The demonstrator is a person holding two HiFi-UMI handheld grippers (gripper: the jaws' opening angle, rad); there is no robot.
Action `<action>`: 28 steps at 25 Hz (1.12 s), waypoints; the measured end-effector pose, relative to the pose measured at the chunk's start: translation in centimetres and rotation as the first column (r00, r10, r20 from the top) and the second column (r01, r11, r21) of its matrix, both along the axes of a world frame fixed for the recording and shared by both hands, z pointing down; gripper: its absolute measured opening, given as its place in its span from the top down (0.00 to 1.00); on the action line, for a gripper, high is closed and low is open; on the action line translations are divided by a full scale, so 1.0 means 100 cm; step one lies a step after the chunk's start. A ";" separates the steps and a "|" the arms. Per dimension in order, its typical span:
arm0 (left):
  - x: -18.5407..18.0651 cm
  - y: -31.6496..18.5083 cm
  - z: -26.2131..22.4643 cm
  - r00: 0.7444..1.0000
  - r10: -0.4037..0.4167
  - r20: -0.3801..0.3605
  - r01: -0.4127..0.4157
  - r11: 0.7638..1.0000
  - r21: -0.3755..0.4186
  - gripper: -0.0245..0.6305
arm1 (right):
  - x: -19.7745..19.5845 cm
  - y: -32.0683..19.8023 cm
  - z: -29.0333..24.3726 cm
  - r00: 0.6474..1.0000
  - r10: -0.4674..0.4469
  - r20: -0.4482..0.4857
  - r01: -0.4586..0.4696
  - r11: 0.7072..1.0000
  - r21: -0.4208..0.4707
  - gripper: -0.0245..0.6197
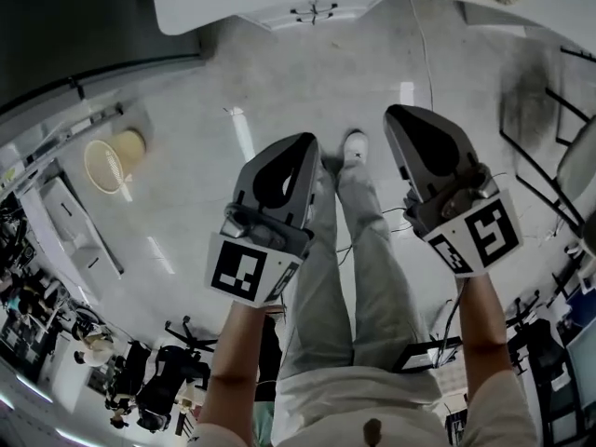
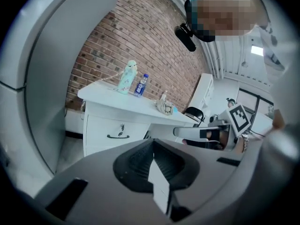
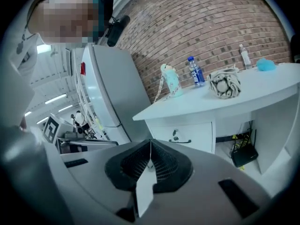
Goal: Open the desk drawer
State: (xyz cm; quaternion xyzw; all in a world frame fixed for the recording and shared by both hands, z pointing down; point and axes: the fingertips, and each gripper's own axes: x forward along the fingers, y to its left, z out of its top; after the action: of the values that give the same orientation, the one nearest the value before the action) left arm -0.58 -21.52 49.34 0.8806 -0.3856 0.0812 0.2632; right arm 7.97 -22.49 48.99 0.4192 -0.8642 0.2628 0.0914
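Both tools are held low in front of the person, over the grey floor [image 1: 279, 82], with the legs and a white shoe [image 1: 355, 145] seen between them in the head view. The left gripper [image 2: 153, 146] is noted with its jaws brought fully together, pad against pad, and nothing is caught between them. The right gripper [image 3: 150, 146] is recorded in the same condition: jaws together and empty. The white desk [image 3: 243, 95] stands ahead of both grippers against a brick wall [image 3: 201, 27], and only the edge of its top is seen at the upper border of the head view. The desk drawer [image 3: 187, 136] is set under the left end of the desk top; its front is flush with the desk, so it is logged as closed. A dark curved handle [image 3: 181, 142] is fixed to the front, with a small key or tag just above it. The drawer is well apart from both tools and is touched by neither. In the left gripper view it is seen above and to the left of the jaw tips; in the right gripper view it lies above and slightly right of them. On the desk top are noted a pale green bottle [image 3: 171, 81], a water bottle with a blue label [image 3: 195, 71] and a striped bundle of cloth [image 3: 225, 84].
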 end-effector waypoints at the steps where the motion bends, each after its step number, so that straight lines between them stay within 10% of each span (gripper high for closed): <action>1: 0.002 0.001 0.013 1.000 0.013 0.024 -0.013 1.000 -0.001 0.95 | 0.000 0.000 0.011 1.000 -0.014 -0.024 0.014 1.000 0.001 0.92; 17: 0.018 -0.084 0.098 0.873 0.100 0.478 -0.223 0.952 0.209 0.95 | -0.007 -0.102 0.093 0.910 -0.166 -0.380 0.199 0.979 0.049 0.92; 23: 0.024 -0.126 0.121 0.738 0.115 0.665 -0.387 0.879 0.278 0.95 | -0.030 -0.131 0.118 0.773 -0.248 -0.584 0.379 0.919 0.112 0.92; 28: 0.027 -0.152 0.150 0.573 0.123 0.810 -0.532 0.808 0.254 0.95 | -0.041 -0.142 0.149 0.576 -0.260 -0.775 0.512 0.854 0.094 0.92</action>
State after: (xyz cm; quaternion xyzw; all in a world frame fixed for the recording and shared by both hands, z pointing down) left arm 2.09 -36.71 64.34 0.8550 -0.2902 0.3959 -0.1674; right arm 3.84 -36.70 63.93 0.2961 -0.8518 -0.0947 0.4216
